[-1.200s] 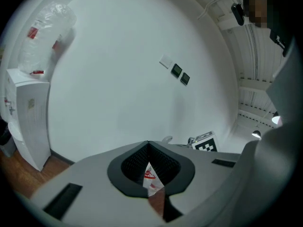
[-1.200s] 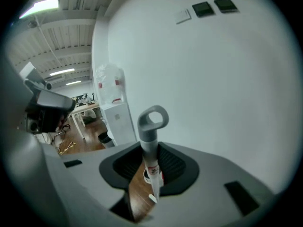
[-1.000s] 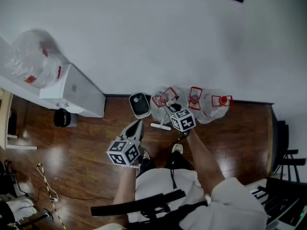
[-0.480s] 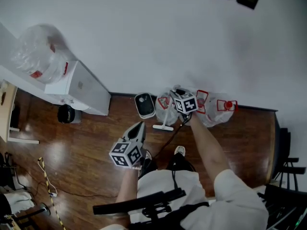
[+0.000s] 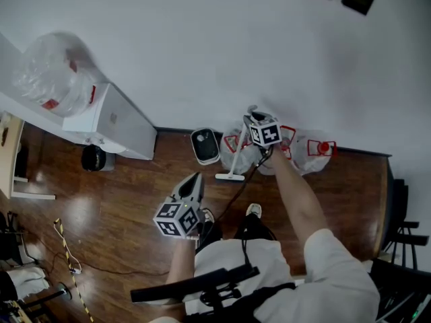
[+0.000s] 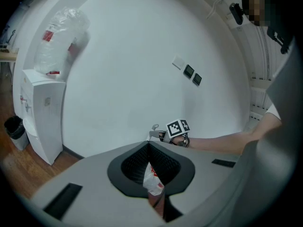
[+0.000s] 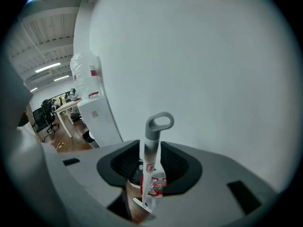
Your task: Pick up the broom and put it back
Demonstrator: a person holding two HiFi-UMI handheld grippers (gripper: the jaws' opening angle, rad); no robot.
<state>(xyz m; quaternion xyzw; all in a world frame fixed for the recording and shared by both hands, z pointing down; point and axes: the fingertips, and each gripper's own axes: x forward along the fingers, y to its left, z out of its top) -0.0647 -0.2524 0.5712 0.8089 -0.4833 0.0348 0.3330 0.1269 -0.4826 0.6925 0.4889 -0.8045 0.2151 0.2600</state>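
Note:
The broom stands by the wall with its white head on the wood floor and its shaft sloping up to the wall. My right gripper is at the top of the handle. Its jaws have just been opening. In the right gripper view the grey handle with its loop rises between the parted jaws of the right gripper, with a gap on each side. My left gripper hangs lower over the floor, shut and empty, pointing at the wall; its own view shows the left gripper with tips together.
A white water dispenser with a wrapped bottle stands at the left, a black bin beside it. A dustpan and wrapped water bottles line the wall. A yellow-black cable lies on the floor. Chairs stand right.
My right gripper has moved towards the wall with the broom handle, whose shaft now stands steeper, and its jaws have spread. The broom head has stayed put. The left gripper has hardly moved.

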